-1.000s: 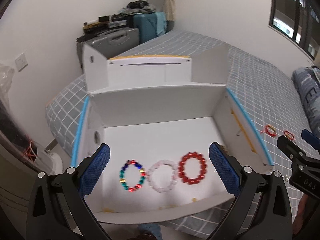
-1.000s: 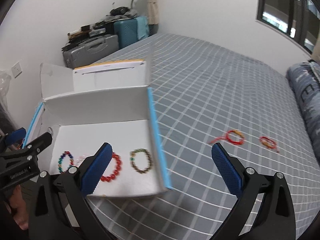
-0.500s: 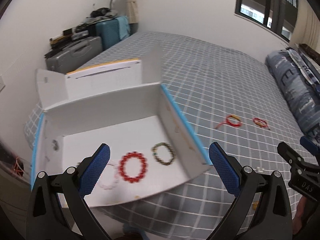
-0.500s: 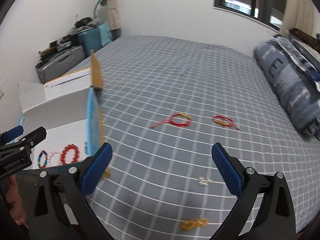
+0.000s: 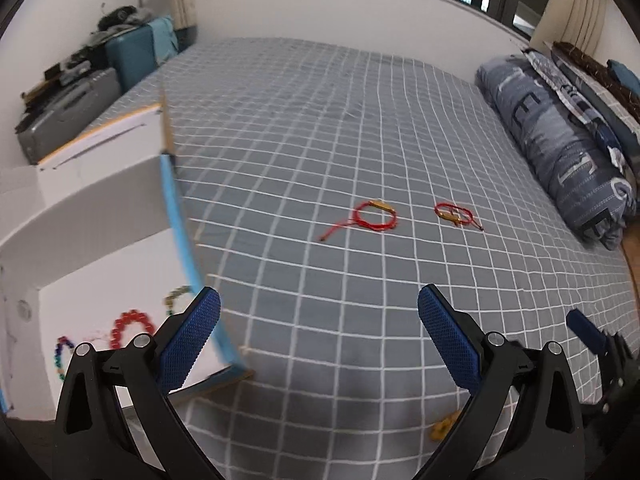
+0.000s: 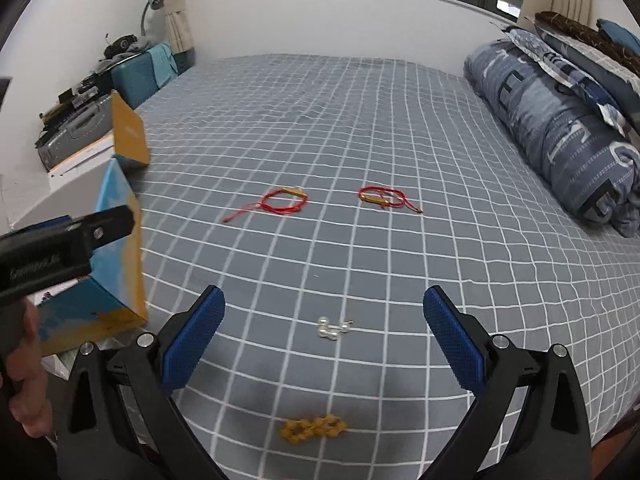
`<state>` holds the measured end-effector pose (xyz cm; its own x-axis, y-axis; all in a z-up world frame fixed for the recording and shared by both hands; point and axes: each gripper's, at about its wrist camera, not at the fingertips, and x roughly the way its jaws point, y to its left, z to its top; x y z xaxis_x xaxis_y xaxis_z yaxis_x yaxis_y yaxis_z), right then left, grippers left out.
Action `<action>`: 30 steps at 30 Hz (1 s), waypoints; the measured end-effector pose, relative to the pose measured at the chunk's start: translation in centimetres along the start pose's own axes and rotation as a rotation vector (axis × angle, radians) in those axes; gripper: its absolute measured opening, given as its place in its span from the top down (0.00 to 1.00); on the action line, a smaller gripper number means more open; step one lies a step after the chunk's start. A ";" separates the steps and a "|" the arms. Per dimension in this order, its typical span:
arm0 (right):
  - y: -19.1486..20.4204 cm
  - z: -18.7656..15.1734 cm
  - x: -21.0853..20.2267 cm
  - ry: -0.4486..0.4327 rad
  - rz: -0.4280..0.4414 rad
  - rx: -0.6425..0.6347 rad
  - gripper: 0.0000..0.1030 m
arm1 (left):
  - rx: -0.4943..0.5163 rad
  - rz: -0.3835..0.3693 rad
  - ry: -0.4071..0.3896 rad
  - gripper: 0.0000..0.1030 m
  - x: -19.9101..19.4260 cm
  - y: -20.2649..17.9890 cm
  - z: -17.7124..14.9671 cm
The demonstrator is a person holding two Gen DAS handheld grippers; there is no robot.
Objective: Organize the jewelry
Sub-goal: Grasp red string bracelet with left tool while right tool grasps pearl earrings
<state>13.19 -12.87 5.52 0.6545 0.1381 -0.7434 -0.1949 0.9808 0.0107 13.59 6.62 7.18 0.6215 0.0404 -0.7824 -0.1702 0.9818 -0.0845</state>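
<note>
Straight ahead of the wide-spread, empty right gripper (image 6: 322, 326): small cluster of white pearl pieces (image 6: 331, 329) on the grey checked bedspread (image 6: 400, 140), centred between its blue pads. Left gripper (image 5: 318, 338) equally wide and empty, nearer the white cardboard box (image 5: 92, 216).

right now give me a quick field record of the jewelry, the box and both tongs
box: white box, left on the bed
in box: multicolour bead bracelet, red bead bracelet, dark bead bracelet
on bed: two red cord bracelets, pearl pieces, yellow bead piece
left tongs: open, empty
right tongs: open, empty, above the pearl pieces
</note>
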 end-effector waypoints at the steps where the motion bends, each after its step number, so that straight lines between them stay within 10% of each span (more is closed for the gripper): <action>1: -0.3 0.0 0.4 0.007 -0.002 0.001 0.07 | 0.008 0.001 0.003 0.06 0.5 -0.5 0.2; 30: -4.1 -4.4 11.9 0.173 0.046 0.012 0.09 | 0.101 0.038 0.161 0.06 22.1 -7.2 5.1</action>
<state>18.54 -15.84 -6.36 0.5097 0.1583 -0.8456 -0.2123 0.9757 0.0547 32.43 1.35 -6.38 0.4846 0.0554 -0.8730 -0.1081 0.9941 0.0032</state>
